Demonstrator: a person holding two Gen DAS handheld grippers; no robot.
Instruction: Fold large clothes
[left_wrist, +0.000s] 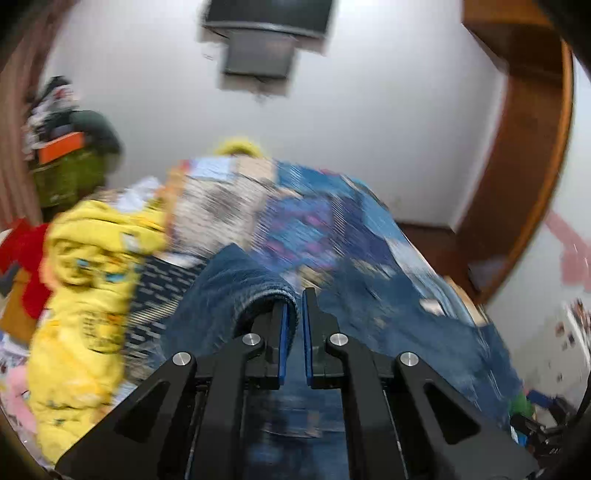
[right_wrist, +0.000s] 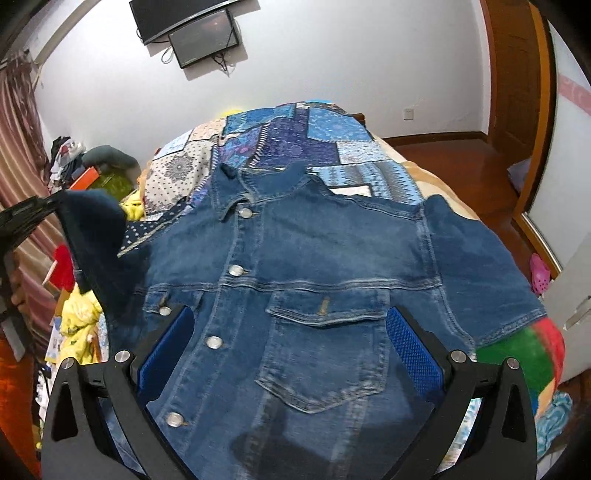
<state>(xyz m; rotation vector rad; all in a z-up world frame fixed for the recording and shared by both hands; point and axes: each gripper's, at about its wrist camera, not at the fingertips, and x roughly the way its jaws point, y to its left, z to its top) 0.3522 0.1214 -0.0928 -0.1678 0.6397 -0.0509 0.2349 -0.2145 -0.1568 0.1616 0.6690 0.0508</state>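
Observation:
A blue denim jacket (right_wrist: 314, 258) lies front up and buttoned on the patchwork bedspread (right_wrist: 295, 140), collar toward the far wall. My left gripper (left_wrist: 294, 310) is shut on the cuff of its left sleeve (left_wrist: 236, 280), and the denim drapes over one finger. In the right wrist view that sleeve (right_wrist: 96, 221) hangs lifted off the bed at the left edge, held by the left gripper (right_wrist: 55, 201). My right gripper (right_wrist: 291, 332) stands open above the jacket's chest pocket, blue pads wide apart, with nothing gripped. The left wrist view is blurred.
A crumpled yellow garment (left_wrist: 85, 295) and other clothes are heaped at the bed's left side. A red and green cloth (right_wrist: 524, 350) lies by the right sleeve. Two dark screens (right_wrist: 192, 29) hang on the white wall. A wooden door (right_wrist: 517, 74) stands at the right.

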